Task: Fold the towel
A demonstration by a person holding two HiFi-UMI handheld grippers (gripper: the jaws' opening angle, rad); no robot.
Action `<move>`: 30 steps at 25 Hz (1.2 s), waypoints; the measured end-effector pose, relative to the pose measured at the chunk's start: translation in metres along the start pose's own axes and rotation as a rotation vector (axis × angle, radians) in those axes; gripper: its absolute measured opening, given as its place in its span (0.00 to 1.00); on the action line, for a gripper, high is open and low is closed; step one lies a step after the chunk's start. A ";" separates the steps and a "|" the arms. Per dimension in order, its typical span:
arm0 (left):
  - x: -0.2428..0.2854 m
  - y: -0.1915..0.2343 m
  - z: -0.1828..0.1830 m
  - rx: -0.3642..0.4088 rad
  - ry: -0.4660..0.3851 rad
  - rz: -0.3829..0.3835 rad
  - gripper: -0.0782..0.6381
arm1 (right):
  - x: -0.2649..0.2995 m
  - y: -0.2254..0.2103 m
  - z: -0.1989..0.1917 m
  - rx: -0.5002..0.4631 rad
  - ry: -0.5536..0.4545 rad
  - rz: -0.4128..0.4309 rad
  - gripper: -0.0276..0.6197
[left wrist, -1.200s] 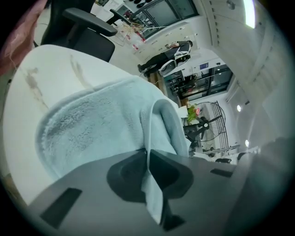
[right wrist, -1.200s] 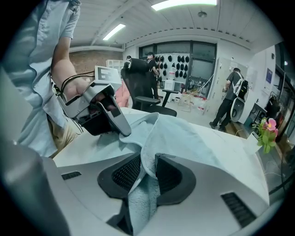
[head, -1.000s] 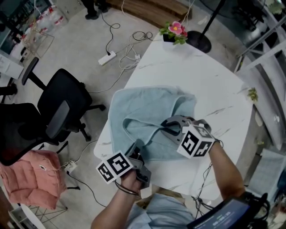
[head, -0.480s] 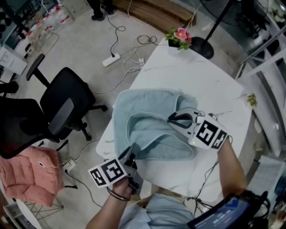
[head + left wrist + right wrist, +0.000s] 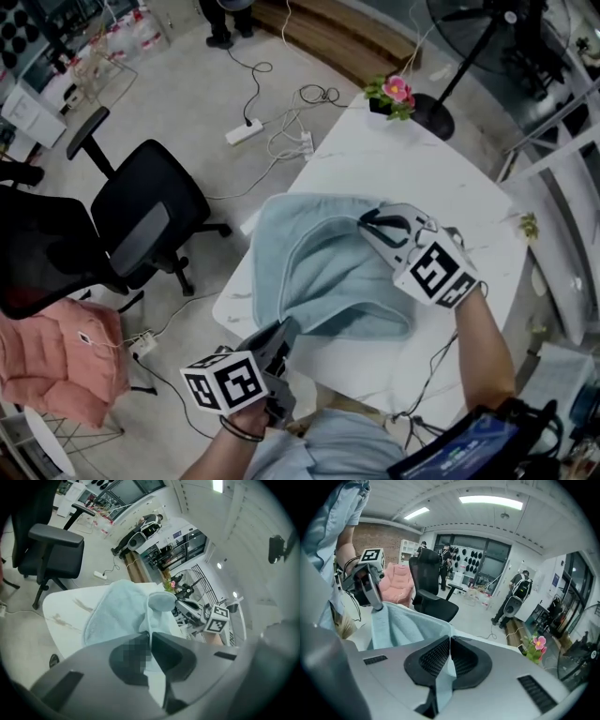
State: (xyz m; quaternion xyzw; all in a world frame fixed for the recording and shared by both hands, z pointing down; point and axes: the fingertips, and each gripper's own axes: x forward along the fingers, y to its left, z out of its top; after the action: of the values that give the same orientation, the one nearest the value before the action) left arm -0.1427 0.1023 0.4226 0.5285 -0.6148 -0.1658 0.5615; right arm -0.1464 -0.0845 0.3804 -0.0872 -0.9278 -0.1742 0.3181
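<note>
A light blue towel (image 5: 328,272) lies on the white marble table (image 5: 427,159), its near edge lifted. My left gripper (image 5: 281,333) is shut on the towel's near left corner, seen pinched between the jaws in the left gripper view (image 5: 149,634). My right gripper (image 5: 367,221) is over the towel's far right part; its jaws have just been closing and now pinch a strip of towel (image 5: 446,667) between the pads (image 5: 436,656). The cloth (image 5: 403,625) stretches from there to the left gripper (image 5: 375,597).
A pot of pink flowers (image 5: 394,94) stands at the table's far corner, by a fan base (image 5: 429,114) on the floor. A black office chair (image 5: 141,225), a pink seat (image 5: 47,366) and a power strip with cables (image 5: 242,131) are left of the table.
Both grippers have risen with the towel's near edge. The right one has carried its corner toward the table's far side; the cloth now arches over the lower layer.
</note>
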 end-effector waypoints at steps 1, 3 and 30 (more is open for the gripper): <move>-0.001 -0.004 0.000 0.017 0.008 -0.003 0.13 | 0.002 -0.008 0.005 -0.011 -0.006 -0.012 0.08; -0.003 -0.011 -0.001 0.056 0.029 -0.006 0.13 | 0.006 -0.022 0.014 -0.036 -0.016 -0.028 0.08; -0.034 0.091 0.008 0.098 0.143 0.121 0.13 | 0.176 -0.009 0.078 -0.253 0.014 0.056 0.08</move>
State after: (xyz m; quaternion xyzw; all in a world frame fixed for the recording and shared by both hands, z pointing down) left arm -0.1987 0.1630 0.4748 0.5278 -0.6112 -0.0633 0.5864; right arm -0.3301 -0.0542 0.4302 -0.1514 -0.8935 -0.2813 0.3157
